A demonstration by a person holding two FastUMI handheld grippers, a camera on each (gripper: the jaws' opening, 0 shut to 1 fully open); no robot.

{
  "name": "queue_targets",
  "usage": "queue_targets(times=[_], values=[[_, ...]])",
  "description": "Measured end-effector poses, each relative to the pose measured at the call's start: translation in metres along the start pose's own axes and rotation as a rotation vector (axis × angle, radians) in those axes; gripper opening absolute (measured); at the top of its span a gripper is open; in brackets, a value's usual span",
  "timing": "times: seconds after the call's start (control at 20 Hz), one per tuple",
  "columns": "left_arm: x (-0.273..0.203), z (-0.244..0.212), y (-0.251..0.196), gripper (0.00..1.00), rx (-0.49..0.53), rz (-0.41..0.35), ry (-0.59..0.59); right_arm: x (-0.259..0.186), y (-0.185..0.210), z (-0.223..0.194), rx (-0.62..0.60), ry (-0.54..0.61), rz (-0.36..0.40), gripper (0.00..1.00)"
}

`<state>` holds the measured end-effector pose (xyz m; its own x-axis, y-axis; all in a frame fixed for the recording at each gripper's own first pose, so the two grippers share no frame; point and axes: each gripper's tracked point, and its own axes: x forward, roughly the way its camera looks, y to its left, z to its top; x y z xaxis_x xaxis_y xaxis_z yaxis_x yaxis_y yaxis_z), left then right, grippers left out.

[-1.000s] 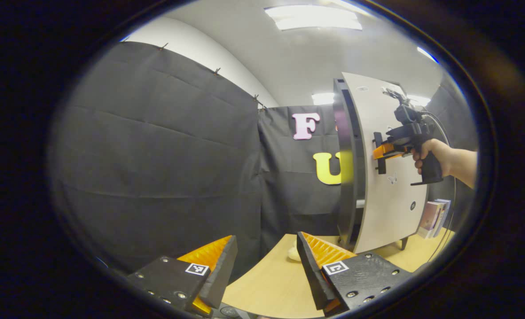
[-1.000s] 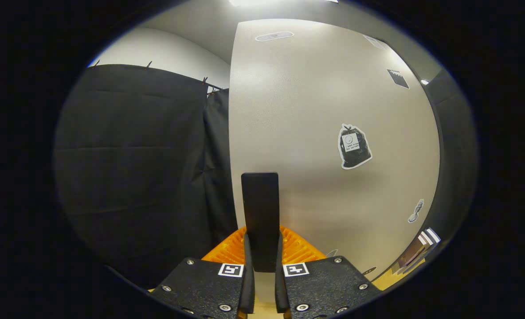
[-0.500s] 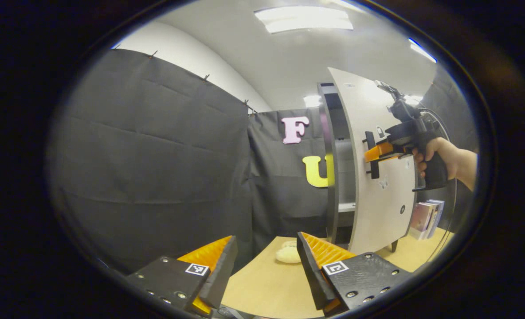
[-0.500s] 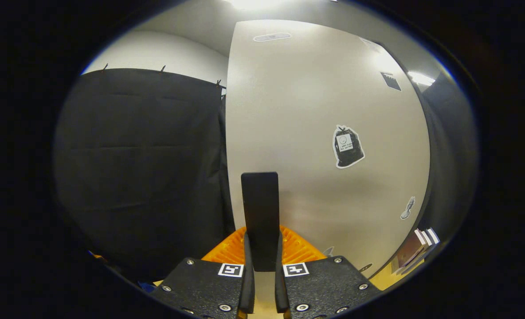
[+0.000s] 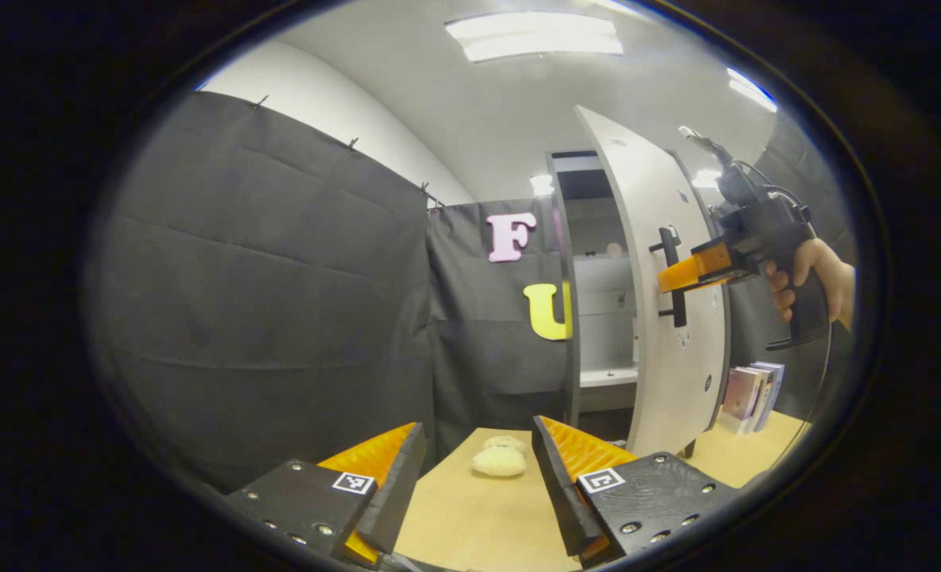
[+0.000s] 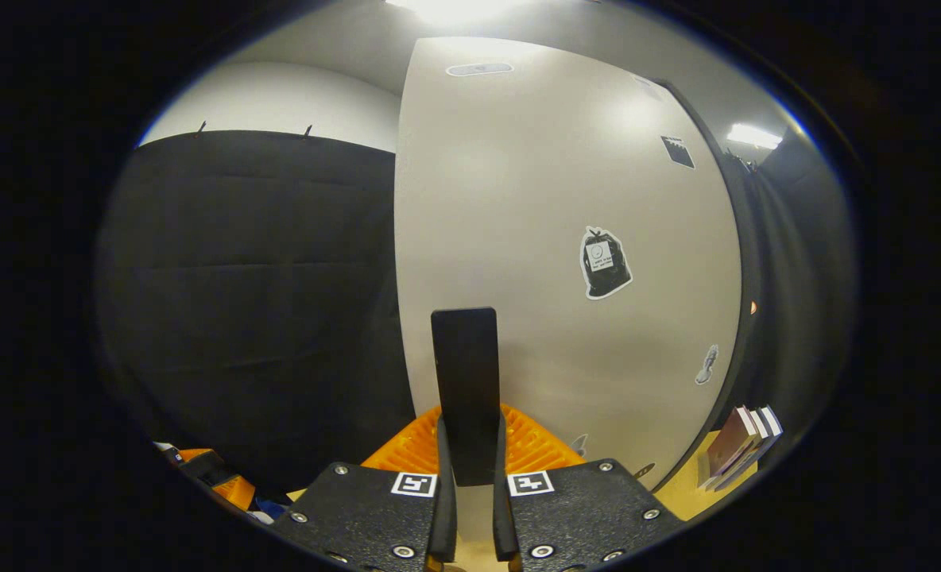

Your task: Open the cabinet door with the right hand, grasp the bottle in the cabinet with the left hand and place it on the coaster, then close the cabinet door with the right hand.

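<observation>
Left gripper view: left gripper (image 5: 470, 485) low over the counter (image 5: 478, 520) with fingers spread and empty, a pale fluffy coaster (image 5: 500, 461) ahead, cabinet door (image 5: 661, 318) swung partly open by the right gripper (image 5: 681, 274) clamped on the handle (image 5: 675, 274); shelf (image 5: 607, 375) visible inside, bottle too hidden to make out. Right gripper view: fingers (image 6: 441, 508) clenched on the dark handle bar against the pale door, books (image 6: 739, 445) standing just past its edge. Risk from here: handle slipping from the narrow grip on a skewed pull, or door swinging into the books if opened too far.
</observation>
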<state>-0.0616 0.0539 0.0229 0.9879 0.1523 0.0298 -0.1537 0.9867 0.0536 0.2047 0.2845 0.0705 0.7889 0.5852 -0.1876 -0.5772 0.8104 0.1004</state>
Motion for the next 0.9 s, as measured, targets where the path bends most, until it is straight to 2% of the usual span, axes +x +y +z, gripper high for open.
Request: queue_targets(times=[0.3,0.45,0.9], values=[[0.004,0.006,-0.034,0.77,-0.005,-0.058,-0.013,-0.015,-0.008,0.000,-0.008,-0.009,0.005,0.18],[-0.001,0.012,-0.041,0.77,0.000,-0.088,-0.021,-0.027,-0.012,0.000,-0.021,-0.021,-0.009,0.18],[0.004,0.016,-0.097,0.77,-0.015,-0.180,-0.028,-0.048,-0.030,0.002,-0.015,-0.030,-0.069,0.18]])
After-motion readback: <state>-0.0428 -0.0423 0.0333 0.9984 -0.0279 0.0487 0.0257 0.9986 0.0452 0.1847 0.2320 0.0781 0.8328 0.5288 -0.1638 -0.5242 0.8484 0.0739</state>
